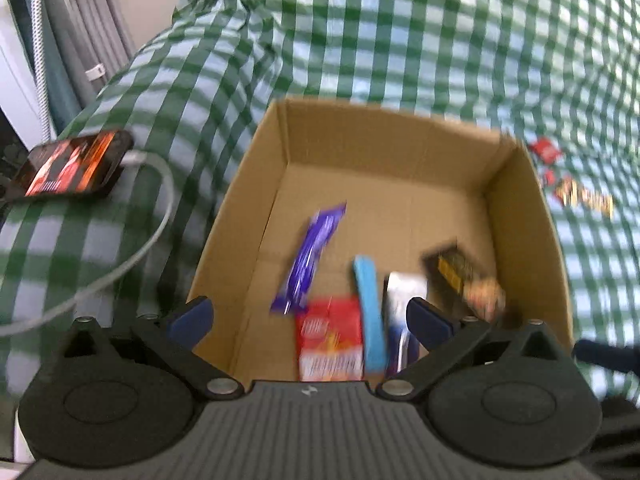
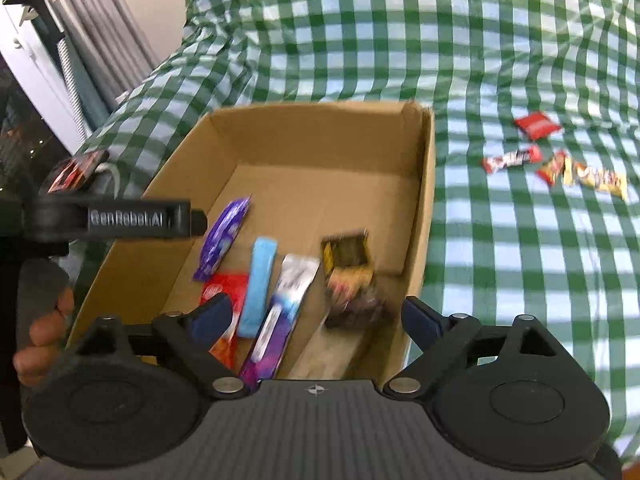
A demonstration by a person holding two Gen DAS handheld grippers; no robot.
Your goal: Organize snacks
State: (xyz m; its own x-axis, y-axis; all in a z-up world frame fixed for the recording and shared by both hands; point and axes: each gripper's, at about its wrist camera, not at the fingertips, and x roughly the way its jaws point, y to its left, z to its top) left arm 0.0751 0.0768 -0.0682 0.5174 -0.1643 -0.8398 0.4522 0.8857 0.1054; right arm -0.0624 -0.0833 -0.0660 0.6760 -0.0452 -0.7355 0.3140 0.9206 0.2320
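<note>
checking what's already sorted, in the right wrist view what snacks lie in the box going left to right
purple wrapper → light blue bar → silver and purple packet → dark yellow-marked pack; the red pack is left out because it is partly hidden under the others.

Motion blur smears the dark snack packet and its lettering.

Both views are bright with soft daylight, no hard shadows anywhere. The checked cloth washes out pale toward the top right, a bit of glare there. Heavy fisheye bend: the checks curve hard near the edges and the corners go dark. Motion blur is bad in the left wrist view, where the wrappers in the cardboard box smear into streaks. The dark snack pack is smeared in the right wrist view too. The phone screen glows orange.
</note>
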